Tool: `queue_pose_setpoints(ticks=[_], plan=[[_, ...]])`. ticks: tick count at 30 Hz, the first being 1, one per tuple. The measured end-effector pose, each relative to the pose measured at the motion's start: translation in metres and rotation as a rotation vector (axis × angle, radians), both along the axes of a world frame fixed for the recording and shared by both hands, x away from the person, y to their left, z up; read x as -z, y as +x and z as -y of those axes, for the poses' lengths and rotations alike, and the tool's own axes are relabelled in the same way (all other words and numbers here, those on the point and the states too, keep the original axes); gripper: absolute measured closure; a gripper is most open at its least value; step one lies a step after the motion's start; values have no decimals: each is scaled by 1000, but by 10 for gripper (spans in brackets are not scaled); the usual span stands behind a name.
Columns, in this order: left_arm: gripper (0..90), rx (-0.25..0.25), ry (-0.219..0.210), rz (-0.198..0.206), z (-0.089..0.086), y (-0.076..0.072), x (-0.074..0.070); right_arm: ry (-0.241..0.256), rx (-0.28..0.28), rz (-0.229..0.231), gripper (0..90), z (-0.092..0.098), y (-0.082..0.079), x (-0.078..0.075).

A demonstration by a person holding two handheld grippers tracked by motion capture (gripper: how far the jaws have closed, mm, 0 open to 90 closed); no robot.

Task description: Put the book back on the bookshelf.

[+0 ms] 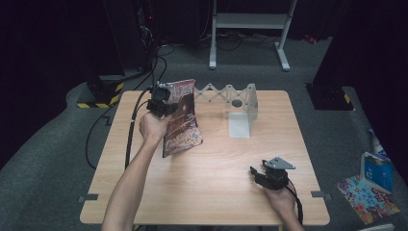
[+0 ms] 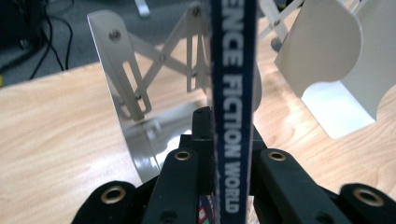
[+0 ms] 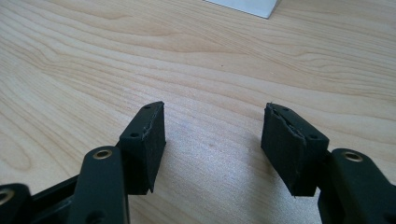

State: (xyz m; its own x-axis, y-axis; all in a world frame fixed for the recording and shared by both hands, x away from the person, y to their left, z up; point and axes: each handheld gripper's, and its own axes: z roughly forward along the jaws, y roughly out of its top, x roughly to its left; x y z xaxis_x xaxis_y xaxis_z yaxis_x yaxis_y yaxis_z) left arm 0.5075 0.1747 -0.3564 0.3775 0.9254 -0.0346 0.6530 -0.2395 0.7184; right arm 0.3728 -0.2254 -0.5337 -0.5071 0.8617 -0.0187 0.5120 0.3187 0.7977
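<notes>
Right tongs [image 1: 256,174] low over table [image 1: 216,192], jaws wide, left tongs [image 1: 163,102] raised, clamping upright magazine [image 1: 182,120]

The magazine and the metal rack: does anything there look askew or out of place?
Yes. The magazine is not in the expanding metal rack; the left gripper holds it by the spine, tilted above the table. The rack looks undamaged. The right gripper is open, holding nothing.

My left black two-jaw gripper [image 1: 166,101] shows brass-ringed screw holes and trails a thick black cable. My right black two-jaw gripper [image 3: 212,144] has frayed foam pads [image 3: 152,140] and a grey three-cornered plate [image 1: 280,163]; forearms are bare.
</notes>
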Motion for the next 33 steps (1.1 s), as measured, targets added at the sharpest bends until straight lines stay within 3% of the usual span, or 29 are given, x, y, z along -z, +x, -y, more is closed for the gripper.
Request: queue_pose_setpoints(ticks=[5,15,19,25,33], plan=[[832,3,-11,-31,0,1,-3,1,2,-2,399,0,0,0],[839,-6,-86,116,-5,-9,-18,4,3,-3,399,0,0,0],[839,-19,-91,184,-5,-8,-19,1,0,0,399,0,0,0],[839,-33,-81,286,1,-9,-10,1,-1,0,399,0,0,0],[835,-28,-90,362,1,-13,10,1,-1,1,399,0,0,0]])
